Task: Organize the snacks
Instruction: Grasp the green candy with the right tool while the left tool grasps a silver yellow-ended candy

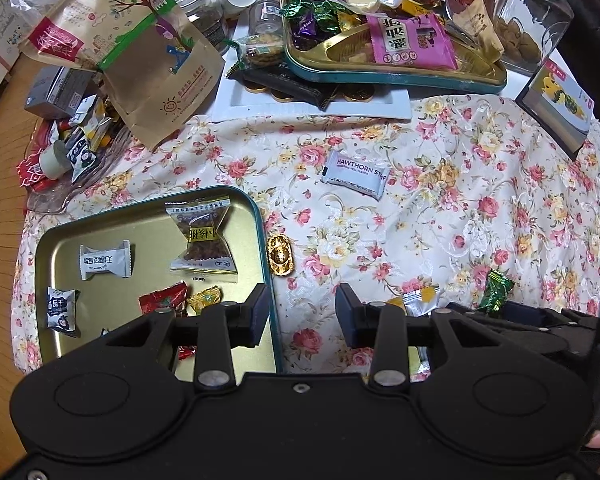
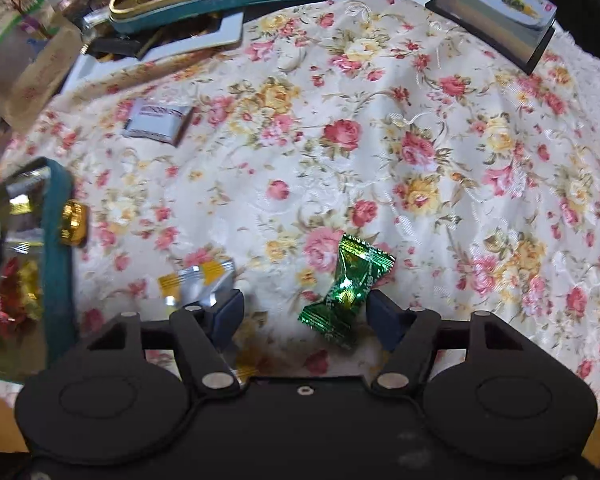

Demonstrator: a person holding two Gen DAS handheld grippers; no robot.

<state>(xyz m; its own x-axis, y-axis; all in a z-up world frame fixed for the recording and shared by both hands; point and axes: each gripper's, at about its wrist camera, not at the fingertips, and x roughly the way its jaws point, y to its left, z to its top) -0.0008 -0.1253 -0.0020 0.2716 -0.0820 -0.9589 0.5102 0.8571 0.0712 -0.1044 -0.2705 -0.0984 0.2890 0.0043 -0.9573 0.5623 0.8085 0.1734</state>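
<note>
My right tongs (image 2: 306, 316) are spread around the green candy (image 2: 346, 288), so I'll centre, then pinch its middle.

Wrapped sweets lie in the near tin (image 1: 266, 240) — ingot (image 1: 281, 255) just right, hawthorn packet (image 1: 356, 174) beyond.

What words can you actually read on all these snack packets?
"HAWTHORN ST..P": white sachet on the floral cloth.
"KAWAISHIDA": red label on the brown paper bag.
Chinese print on the pink packet and tin snacks: not legible to me.
Right wrist view: all blurred.
</note>
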